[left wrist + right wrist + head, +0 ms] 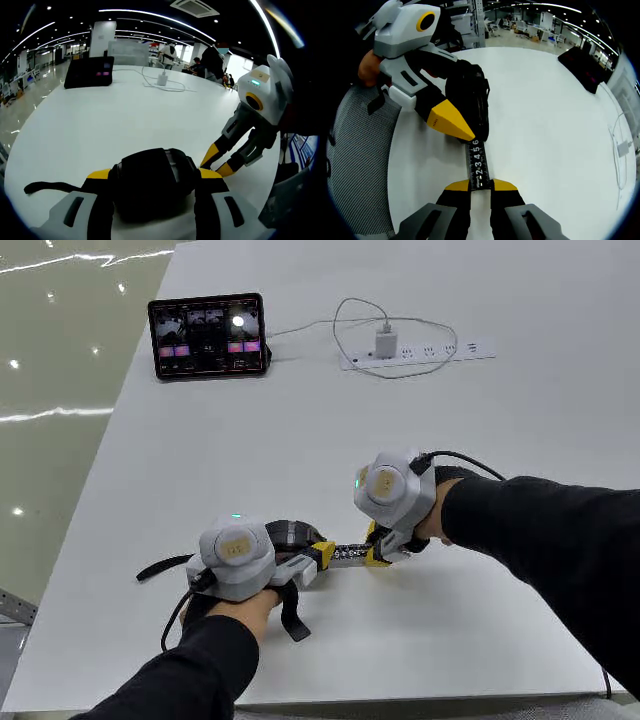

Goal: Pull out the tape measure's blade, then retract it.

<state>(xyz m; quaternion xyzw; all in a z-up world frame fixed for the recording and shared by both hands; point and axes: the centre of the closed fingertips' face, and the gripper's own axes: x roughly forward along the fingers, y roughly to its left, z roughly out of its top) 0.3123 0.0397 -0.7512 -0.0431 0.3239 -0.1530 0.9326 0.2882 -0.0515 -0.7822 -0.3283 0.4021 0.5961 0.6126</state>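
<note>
Your left gripper [154, 174] is at the bottom centre of its own view. Its jaws are clamped on the black tape measure [150, 192], one yellow tip on each side of the case. In the head view the case sits lower centre of the frame, on the white table [300, 440].

A short length of blade [475, 162] is out. It runs from the case straight to your right gripper [480, 186], bottom centre of the right gripper view. Those jaws are pinched on the blade's end, and the numerals 2 to 6 are readable between the tips and the case.

In the head view the two grippers are close together, with the blade bridging the gap just right of the case. The right gripper is tilted down onto the blade.

A black strap [160, 568] trails from the case toward the lower left and lies flat on the table.

In the upper left of the head view a tablet [208, 335] has its screen lit. At upper centre is a white power strip [425, 352] with a white charger [386, 341] plugged in. A white cable [345, 330] loops around it and runs to the tablet.
</note>
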